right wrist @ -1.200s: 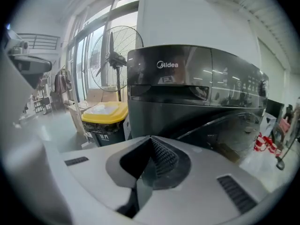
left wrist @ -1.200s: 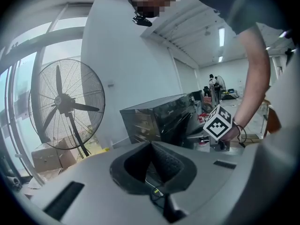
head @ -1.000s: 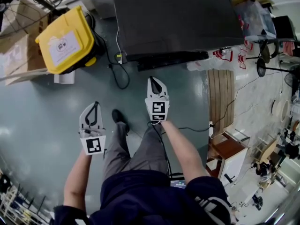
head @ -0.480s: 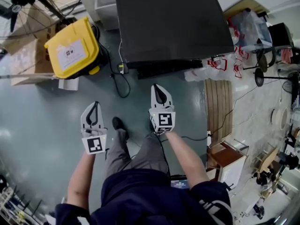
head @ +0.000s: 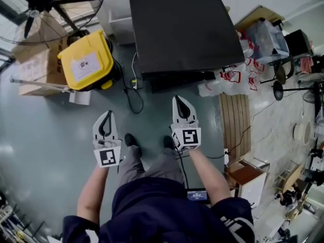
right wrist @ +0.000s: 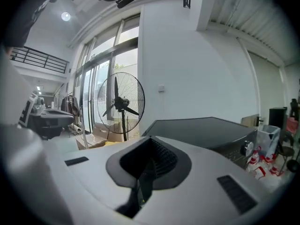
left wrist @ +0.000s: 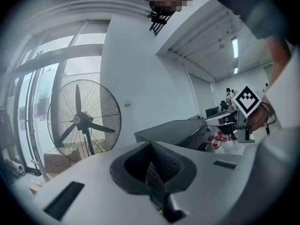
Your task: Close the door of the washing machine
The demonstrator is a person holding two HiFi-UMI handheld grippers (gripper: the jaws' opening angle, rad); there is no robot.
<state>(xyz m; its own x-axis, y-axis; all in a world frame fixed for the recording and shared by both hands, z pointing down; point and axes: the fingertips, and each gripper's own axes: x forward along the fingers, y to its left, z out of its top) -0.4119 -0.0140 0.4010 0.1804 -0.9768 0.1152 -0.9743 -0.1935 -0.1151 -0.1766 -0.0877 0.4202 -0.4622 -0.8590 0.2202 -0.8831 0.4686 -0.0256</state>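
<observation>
The washing machine [head: 185, 32] shows as a dark, flat-topped box at the top centre of the head view; its front face and door are hidden from above. My left gripper [head: 107, 114] hovers over the grey floor, short of the machine and to its left, jaws shut on nothing. My right gripper [head: 180, 100] hangs just before the machine's front edge, also shut and empty. In the left gripper view the machine [left wrist: 178, 130] lies ahead to the right beyond the shut left gripper [left wrist: 152, 172]. The right gripper view shows the machine's top [right wrist: 206, 128] and a control knob [right wrist: 247, 147].
A yellow lidded bin [head: 86, 61] stands left of the machine, with cardboard boxes [head: 35, 67] and a large floor fan [head: 45, 4] beyond. Cables [head: 132, 92] trail on the floor. Plastic bags [head: 228, 77] and a slatted wooden board [head: 234, 123] lie to the right.
Both grippers have risen, the right one more, and stay shut. The head view has pulled back, so the machine's whole top and the fan have come into sight.
</observation>
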